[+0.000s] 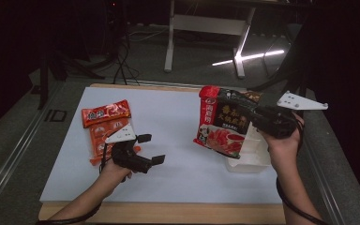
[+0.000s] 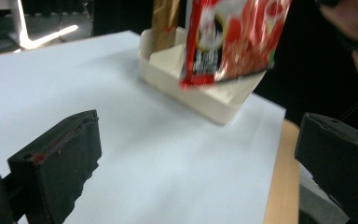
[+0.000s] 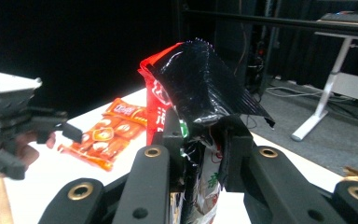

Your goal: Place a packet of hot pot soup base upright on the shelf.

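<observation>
As seen from the high view, a white tray point(image 1: 255, 165) stands near the right edge of the white mat point(image 1: 178, 126) and serves as landmark. Directly over the tray's left part hangs a red-and-black pouch point(image 1: 222, 123), raised clear of the mat and tilted, its upper right end pinched by the right gripper point(image 1: 258, 115), whose hand is above the tray's right side. Well to the left of the tray, across bare mat, the left gripper point(image 1: 151, 149) rests low with its jaws spread wide and nothing between them; it points toward the tray. Just beyond that gripper, farther still from the tray, an orange packet point(image 1: 107, 129) lies flat on the mat. From the left gripper view, both black jaws stand far apart at the picture's sides, empty, with mat between them; the tray point(image 2: 200, 95) sits ahead near the mat's corner, the pouch point(image 2: 233, 39) hanging over it, its lower edge above the tray's rim. From the right gripper view, the jaws are closed on the pouch point(image 3: 200, 88), which rises between them with its dark top fold bent over; beyond, the orange packet point(image 3: 109, 135) lies on the mat, and the left gripper point(image 3: 63, 128) shows at the left.
</observation>
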The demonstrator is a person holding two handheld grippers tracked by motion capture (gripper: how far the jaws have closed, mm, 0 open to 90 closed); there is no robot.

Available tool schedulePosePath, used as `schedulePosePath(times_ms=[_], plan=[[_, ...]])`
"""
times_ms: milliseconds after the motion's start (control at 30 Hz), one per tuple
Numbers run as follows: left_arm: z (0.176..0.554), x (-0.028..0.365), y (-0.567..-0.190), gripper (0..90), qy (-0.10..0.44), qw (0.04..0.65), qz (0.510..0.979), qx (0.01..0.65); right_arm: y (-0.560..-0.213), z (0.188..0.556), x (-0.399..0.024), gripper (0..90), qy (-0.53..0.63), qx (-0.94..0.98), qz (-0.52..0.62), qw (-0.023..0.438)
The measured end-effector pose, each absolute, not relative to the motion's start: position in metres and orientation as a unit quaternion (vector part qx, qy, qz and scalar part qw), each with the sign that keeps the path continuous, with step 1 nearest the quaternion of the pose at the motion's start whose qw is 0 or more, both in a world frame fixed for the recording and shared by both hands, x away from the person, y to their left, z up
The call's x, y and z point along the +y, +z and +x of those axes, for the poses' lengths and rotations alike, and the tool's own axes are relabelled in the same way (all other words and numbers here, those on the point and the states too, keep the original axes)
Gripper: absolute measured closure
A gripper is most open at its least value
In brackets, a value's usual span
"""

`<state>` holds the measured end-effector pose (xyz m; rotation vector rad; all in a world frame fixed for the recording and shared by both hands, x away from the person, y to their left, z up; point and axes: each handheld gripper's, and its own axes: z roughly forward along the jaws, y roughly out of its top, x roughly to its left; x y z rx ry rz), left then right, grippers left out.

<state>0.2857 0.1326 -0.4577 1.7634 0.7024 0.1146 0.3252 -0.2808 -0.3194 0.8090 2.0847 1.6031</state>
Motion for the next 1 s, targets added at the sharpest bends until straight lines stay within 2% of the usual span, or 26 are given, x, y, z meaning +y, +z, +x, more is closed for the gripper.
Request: schedulePosePath(times_ms=[600,1000], plan=[[0.252,0.162,-0.491,1.1,0.083,0.549,0.774,0.305,-0.307,0.358,-0.319,76.1,0.561,0.729,0.319,0.229],[0.244,0.174,-0.509,1.1,0.081,0.554,0.762,0.325,-0.324,0.382,-0.349,75.9,0.551,0.716,0.356,0.240]])
